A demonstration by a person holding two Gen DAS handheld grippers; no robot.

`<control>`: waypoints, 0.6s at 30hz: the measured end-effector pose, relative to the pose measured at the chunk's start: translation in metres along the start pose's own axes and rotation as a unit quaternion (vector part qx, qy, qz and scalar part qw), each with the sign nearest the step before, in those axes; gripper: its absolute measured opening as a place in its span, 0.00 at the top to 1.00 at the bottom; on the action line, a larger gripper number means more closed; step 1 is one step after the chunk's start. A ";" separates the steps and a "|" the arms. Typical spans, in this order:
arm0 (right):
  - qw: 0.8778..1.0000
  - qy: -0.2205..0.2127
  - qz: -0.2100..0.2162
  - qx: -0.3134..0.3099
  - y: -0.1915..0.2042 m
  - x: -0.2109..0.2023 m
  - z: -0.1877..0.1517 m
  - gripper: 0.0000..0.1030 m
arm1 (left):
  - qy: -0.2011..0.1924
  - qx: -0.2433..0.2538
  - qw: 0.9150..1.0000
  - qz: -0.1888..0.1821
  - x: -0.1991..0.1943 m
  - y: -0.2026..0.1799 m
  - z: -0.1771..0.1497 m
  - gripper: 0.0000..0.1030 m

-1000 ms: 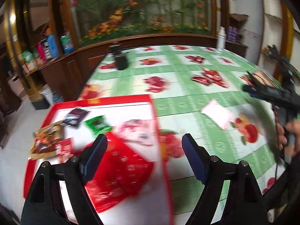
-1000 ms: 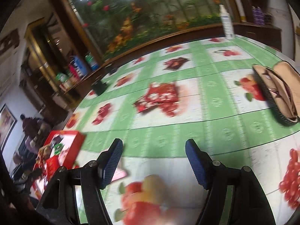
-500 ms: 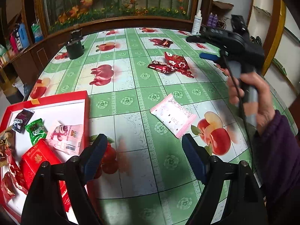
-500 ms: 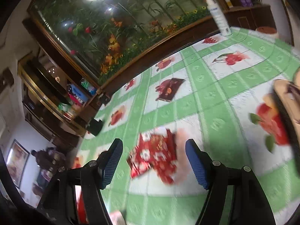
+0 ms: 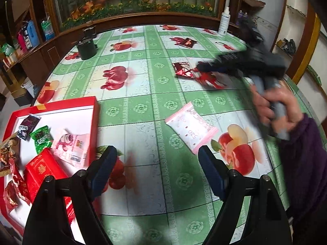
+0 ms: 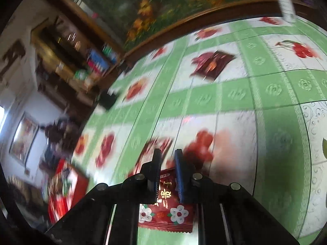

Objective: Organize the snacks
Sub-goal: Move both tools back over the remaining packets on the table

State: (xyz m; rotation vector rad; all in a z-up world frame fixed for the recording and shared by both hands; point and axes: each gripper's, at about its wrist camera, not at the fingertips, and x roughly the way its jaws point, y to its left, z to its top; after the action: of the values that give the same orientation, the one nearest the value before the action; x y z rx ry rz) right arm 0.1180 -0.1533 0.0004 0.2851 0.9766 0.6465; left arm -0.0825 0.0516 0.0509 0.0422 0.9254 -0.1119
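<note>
Our right gripper (image 6: 167, 170) pinches a light, crinkly dark-red foil snack packet (image 6: 166, 208) by its top edge; left gripper (image 5: 157, 170) gapes empty.

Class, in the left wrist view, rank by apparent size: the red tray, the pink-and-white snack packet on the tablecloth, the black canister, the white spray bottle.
1. red tray
2. pink-and-white snack packet
3. black canister
4. white spray bottle

The canister and bottle stand farther away, so true sizes stay unsure.

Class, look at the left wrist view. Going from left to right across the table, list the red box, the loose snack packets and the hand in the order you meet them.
Red box → pink packet → red packets → hand.
</note>
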 end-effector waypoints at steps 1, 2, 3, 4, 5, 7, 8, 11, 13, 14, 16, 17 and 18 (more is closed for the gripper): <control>1.000 0.019 0.005 -0.015 0.005 -0.002 -0.006 0.85 | 0.000 -0.004 1.000 0.000 0.000 0.002 0.000 0.21; 0.998 0.044 0.008 -0.039 0.012 -0.006 -0.016 0.82 | 0.000 -0.007 1.000 0.000 0.001 0.003 0.000 0.21; 0.997 0.055 0.000 -0.061 0.019 -0.012 -0.027 0.82 | 0.000 -0.008 1.000 0.000 0.002 0.003 0.001 0.21; 0.996 0.050 -0.017 -0.074 0.024 -0.020 -0.034 0.82 | 0.000 -0.009 1.000 0.000 0.003 0.003 0.002 0.21; 0.995 0.037 -0.037 -0.083 0.027 -0.028 -0.040 0.75 | 0.000 -0.008 1.000 0.000 0.004 0.002 0.002 0.21; 0.994 0.015 -0.068 -0.086 0.030 -0.041 -0.048 0.58 | -0.001 -0.005 1.000 0.000 0.007 -0.002 0.004 0.21; 0.994 -0.002 -0.077 -0.079 0.032 -0.050 -0.053 0.46 | -0.002 -0.003 1.000 0.003 0.007 -0.005 0.004 0.21; 0.995 -0.015 -0.059 -0.081 0.045 -0.058 -0.063 0.42 | -0.004 -0.001 1.000 0.009 0.009 -0.008 0.003 0.21; 0.991 -0.004 -0.061 -0.121 0.059 -0.055 -0.070 0.41 | -0.004 -0.003 1.000 0.015 0.008 -0.005 0.001 0.21; 0.988 0.007 -0.061 -0.144 0.067 -0.052 -0.075 0.41 | -0.002 -0.009 1.000 0.018 0.009 -0.001 0.000 0.21; 0.979 0.032 -0.056 -0.191 0.083 -0.044 -0.086 0.40 | 0.001 -0.024 1.000 0.017 0.009 0.007 -0.002 0.21; 0.973 0.042 -0.055 -0.218 0.094 -0.038 -0.094 0.38 | 0.002 -0.032 0.999 0.018 0.009 0.011 -0.002 0.21; 0.967 0.047 -0.055 -0.243 0.102 -0.036 -0.100 0.33 | 0.003 -0.036 0.999 0.020 0.009 0.014 -0.002 0.21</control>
State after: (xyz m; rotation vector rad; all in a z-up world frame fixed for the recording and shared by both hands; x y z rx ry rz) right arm -0.0184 -0.1022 0.0209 -0.2347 0.8852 0.7788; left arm -0.0775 0.0654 0.0422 -0.0053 0.9335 -0.0419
